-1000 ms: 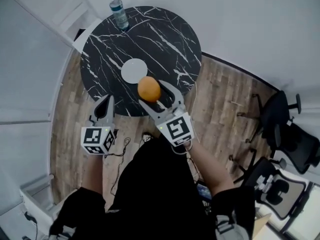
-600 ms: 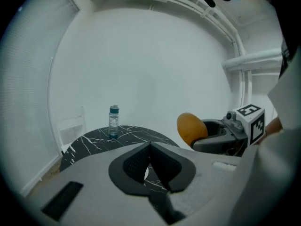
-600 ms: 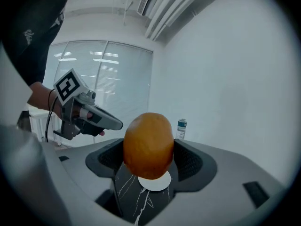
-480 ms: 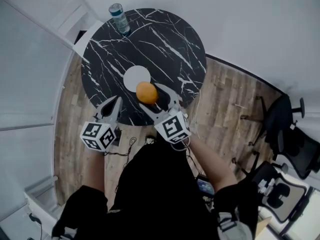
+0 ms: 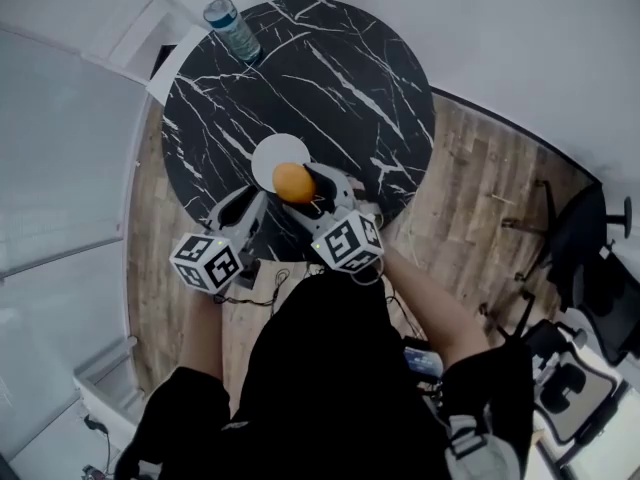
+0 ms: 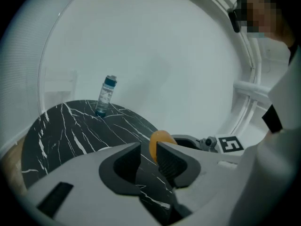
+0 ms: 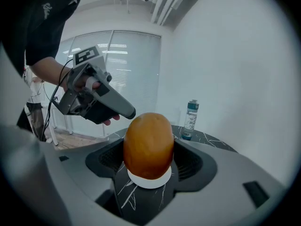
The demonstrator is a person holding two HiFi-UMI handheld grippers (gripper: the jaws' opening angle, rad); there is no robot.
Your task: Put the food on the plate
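Note:
An orange (image 5: 293, 182) sits between the jaws of my right gripper (image 5: 308, 192), which is shut on it. It hangs just above the near edge of a small white plate (image 5: 277, 155) on the black marble table (image 5: 330, 78). In the right gripper view the orange (image 7: 148, 145) fills the jaw gap, with the plate (image 7: 149, 181) directly beneath it. My left gripper (image 5: 248, 204) hovers at the table's near edge, just left of the orange. Its jaws are opening, with a narrow gap and nothing between them. The orange (image 6: 160, 140) shows beyond its fingertips.
A clear water bottle with a blue cap (image 5: 232, 26) stands at the table's far left rim, also seen as the bottle (image 6: 105, 96) and the bottle (image 7: 190, 119). Wood floor (image 5: 470, 168) surrounds the round table. Office chairs (image 5: 600, 268) stand at the right.
My right gripper has carried the orange forward, from the table's near edge to above the plate's near rim. The left gripper moved in beside it and its jaws have parted slightly.

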